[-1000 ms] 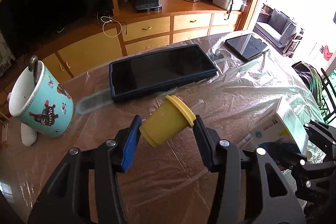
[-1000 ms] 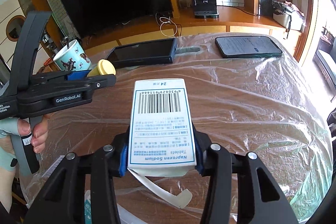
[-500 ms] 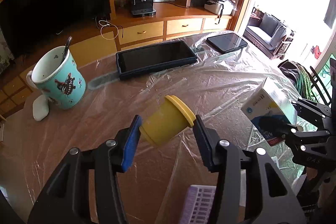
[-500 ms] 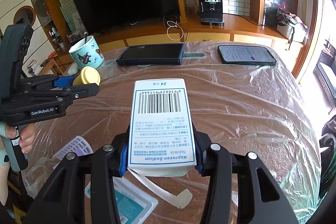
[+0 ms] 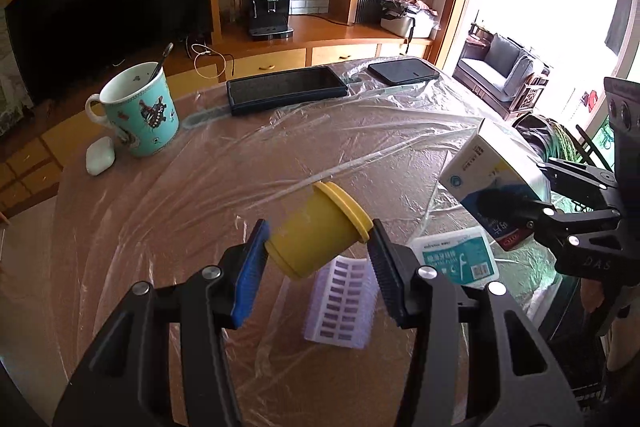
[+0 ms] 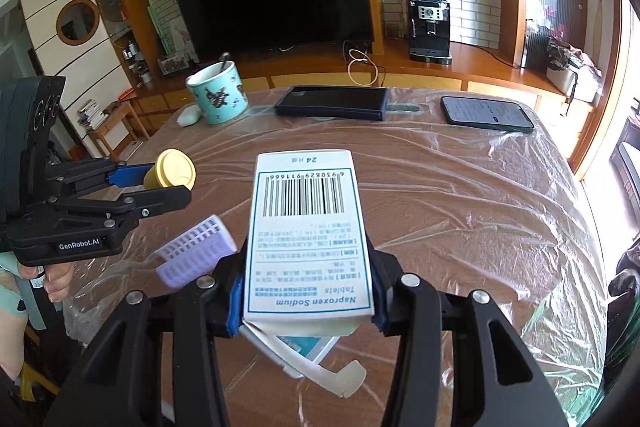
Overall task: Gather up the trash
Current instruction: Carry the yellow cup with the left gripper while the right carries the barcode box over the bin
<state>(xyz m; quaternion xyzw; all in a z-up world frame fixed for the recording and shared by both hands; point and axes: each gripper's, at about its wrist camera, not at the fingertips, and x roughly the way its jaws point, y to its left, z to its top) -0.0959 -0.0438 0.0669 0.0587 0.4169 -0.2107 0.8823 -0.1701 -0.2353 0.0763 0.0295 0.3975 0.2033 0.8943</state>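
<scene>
Film-covered table [image 5: 160, 227] with mug [image 5: 138, 109], tablet [image 5: 286, 89]

The tablet box [image 6: 310, 239] is covering most of the teal packet [image 6: 306, 347] lying under it in the right wrist view, and its torn flap [image 6: 320, 375] is hanging partly behind the jaws. The small print on the box is staying too fine to read beyond "Naproxen Sodium". The yellow cup [image 5: 320, 231] is hiding the top of the lilac tray [image 5: 340, 303] in the left wrist view. The picture's edge is cutting off the person's hand [image 6: 52, 277], and the right gripper [image 5: 516, 211] is masking part of the box there.
</scene>
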